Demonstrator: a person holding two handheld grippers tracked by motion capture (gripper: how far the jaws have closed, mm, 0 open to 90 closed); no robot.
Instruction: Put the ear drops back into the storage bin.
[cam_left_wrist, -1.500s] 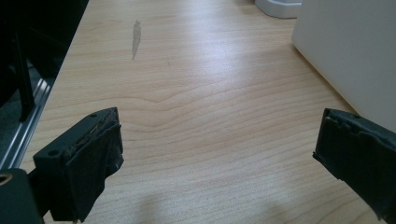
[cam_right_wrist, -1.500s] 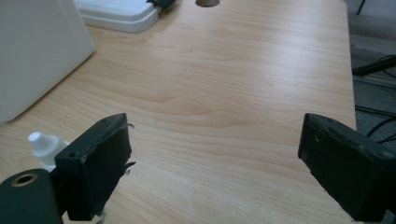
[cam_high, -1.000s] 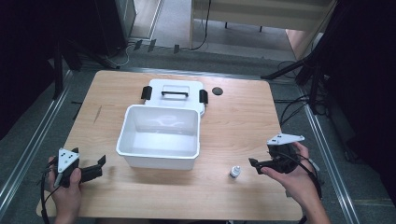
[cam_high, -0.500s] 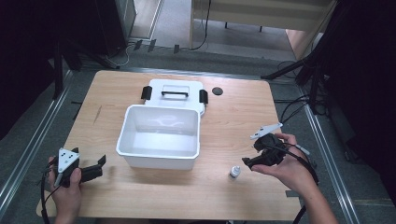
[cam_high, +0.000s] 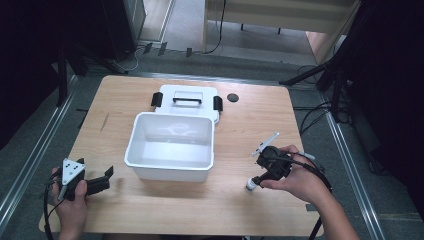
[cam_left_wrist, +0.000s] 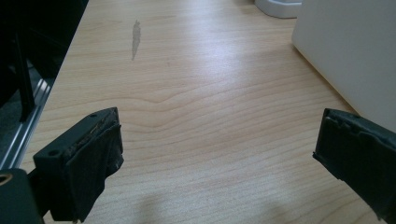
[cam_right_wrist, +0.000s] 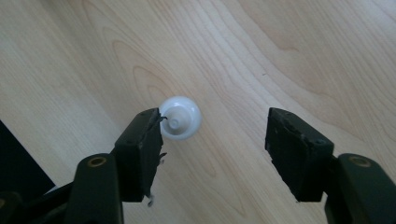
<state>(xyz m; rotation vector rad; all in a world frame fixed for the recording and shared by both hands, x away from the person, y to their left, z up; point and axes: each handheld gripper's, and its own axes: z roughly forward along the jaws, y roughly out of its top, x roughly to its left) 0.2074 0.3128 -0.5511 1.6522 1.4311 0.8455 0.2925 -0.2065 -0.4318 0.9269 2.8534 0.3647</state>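
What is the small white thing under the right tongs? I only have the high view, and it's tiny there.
Observer: In the right gripper view it is a round white piece with a small nub at its centre, standing on the table.
Operator: Is it gripped?
Observer: No. The right tongs have just been closing, but the piece sits at one jaw's tip, off centre, and the other jaw is well clear of it.
Operator: And the left tongs?
Observer: The left tongs stand wide open with bare table between them, and one jaw's pad looks frayed.
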